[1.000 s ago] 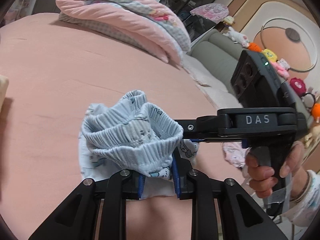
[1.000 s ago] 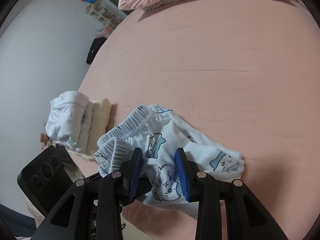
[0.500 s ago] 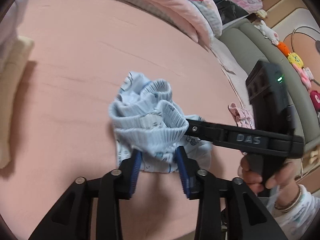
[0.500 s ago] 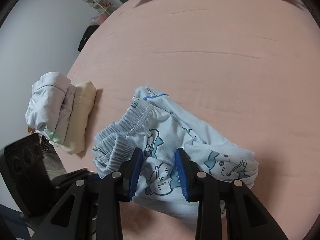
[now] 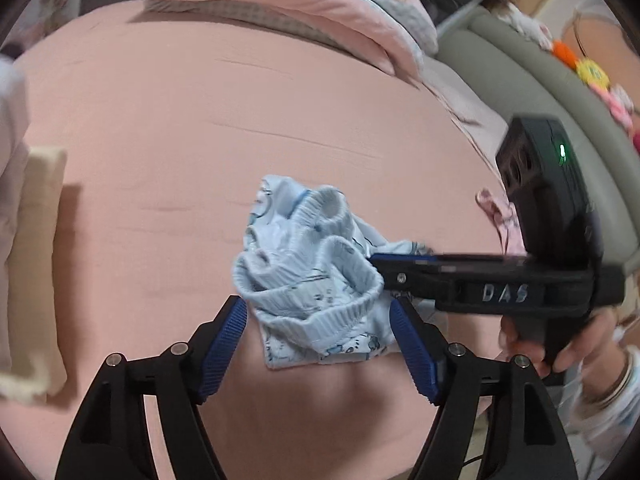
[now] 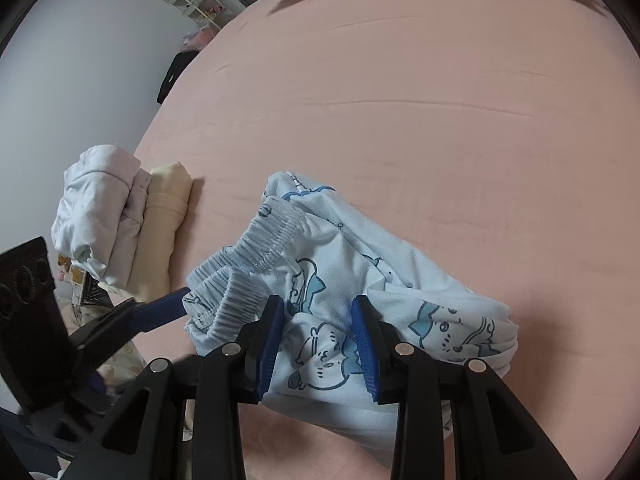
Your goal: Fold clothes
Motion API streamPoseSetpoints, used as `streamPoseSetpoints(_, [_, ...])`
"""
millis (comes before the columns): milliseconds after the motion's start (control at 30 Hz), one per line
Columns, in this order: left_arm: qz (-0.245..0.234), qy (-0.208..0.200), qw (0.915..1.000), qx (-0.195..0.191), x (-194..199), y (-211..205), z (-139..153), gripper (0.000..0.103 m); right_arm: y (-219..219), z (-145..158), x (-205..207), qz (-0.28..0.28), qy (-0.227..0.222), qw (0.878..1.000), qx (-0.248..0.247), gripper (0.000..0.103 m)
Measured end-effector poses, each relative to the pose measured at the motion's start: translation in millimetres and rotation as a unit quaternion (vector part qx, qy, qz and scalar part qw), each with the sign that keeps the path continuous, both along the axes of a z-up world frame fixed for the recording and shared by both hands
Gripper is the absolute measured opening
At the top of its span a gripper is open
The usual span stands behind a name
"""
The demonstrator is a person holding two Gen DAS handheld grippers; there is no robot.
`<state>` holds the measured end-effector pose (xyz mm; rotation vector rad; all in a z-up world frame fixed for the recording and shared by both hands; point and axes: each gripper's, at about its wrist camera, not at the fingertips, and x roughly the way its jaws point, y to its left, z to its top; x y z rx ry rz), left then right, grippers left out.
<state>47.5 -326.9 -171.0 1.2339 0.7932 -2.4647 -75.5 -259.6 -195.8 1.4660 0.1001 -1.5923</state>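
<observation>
Left claw [image 5: 318, 340] is spreading its jaws right now, the elastic waistband of the light blue cartoon-print shorts [image 5: 316, 280] sitting loose between the pads, while my right claw [image 6: 318, 336] is pinched onto a fold of the same shorts [image 6: 348, 292]. They're bunched up near the front edge of the pink bedsheet [image 6: 420, 100]. Just beside them on my right-claw view sits a folded white garment [image 6: 96, 208] touching a cream one [image 6: 162, 224]. Further back there's a pink quilt [image 5: 280, 4] heaped up, a grey-green padded headboard [image 5: 532, 68] with little plush toys [image 5: 592, 76] along it, and a grey wall [image 6: 80, 60].
</observation>
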Motion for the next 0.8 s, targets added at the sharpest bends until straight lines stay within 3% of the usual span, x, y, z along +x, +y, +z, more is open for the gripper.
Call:
streamPoseSetpoints(167, [-0.006, -0.025, 0.9980, -0.058, -9.5, 5.0, 3.8, 0.073, 14.9, 4.9, -11.6, -0.012, -0.033, 0.999, -0.026, 0.037])
streamPoseSetpoints(400, [-0.025, 0.002, 0.9988, -0.043, -7.1, 0.5, 18.7, 0.073, 56.4, 29.6, -28.3, -0.043, -0.050, 0.995, -0.072, 0.055])
streamPoseSetpoints(567, [-0.047, 0.001, 0.9978, -0.047, -23.8, -2.1, 20.7, 0.073, 90.5, 32.2, -36.7, -0.065, -0.047, 0.995, -0.064, 0.057])
streamPoseSetpoints(667, [-0.074, 0.000, 0.9961, -0.048, -32.7, 1.3, 20.4, 0.073, 85.0, 27.5, -34.7, -0.070, -0.047, 0.995, -0.049, 0.058])
streamPoseSetpoints(800, [-0.096, -0.014, 0.9915, -0.086, -50.7, 8.5, 15.8, 0.073, 89.7, 12.7, -30.2, -0.076, -0.055, 0.995, -0.038, 0.059])
